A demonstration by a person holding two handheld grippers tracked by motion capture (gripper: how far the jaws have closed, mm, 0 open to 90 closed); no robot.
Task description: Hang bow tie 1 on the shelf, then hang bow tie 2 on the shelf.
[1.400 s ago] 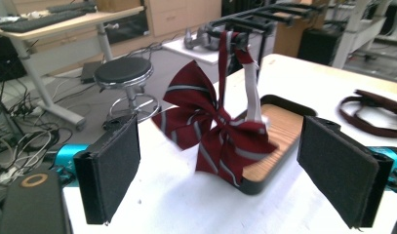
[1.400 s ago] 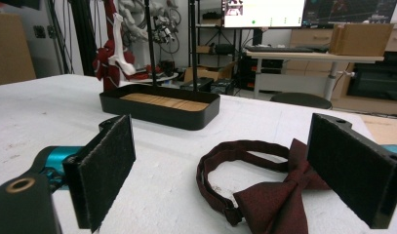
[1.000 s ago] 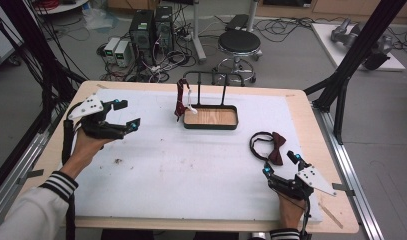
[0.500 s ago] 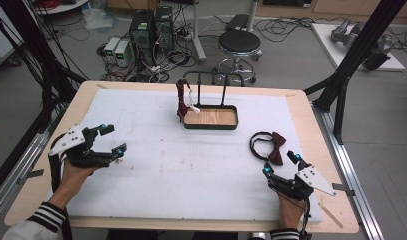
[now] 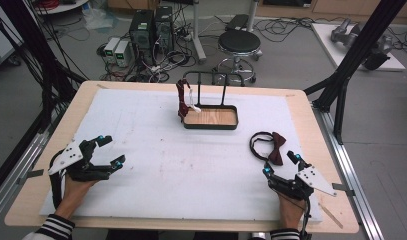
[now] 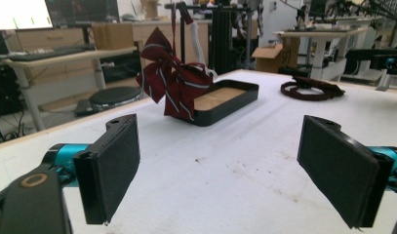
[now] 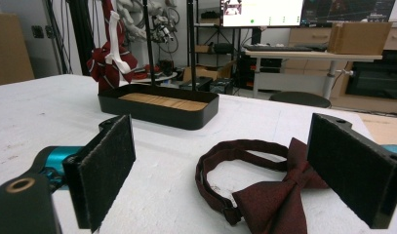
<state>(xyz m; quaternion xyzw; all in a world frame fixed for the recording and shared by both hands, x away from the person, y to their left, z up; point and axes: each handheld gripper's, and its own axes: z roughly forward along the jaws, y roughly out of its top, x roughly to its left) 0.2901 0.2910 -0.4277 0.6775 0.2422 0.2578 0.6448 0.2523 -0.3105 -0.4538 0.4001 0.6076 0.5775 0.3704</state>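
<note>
light: bright, even (indoor) | shadows: faint | glare: monitor blown out | focus: near pads soft

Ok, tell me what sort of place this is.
Most likely a robotics lab set up for recording handling demos. A table sits inside a black frame, computer towers and tangled cables lie on the floor behind it, and a monitor and workbenches stand farther back.

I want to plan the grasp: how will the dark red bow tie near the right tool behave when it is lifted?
The bow tie looks like soft fabric, so it will probably sag. Its band lies in a loose loop and would likely dangle. It seems light and flat, so it should not roll.
</note>
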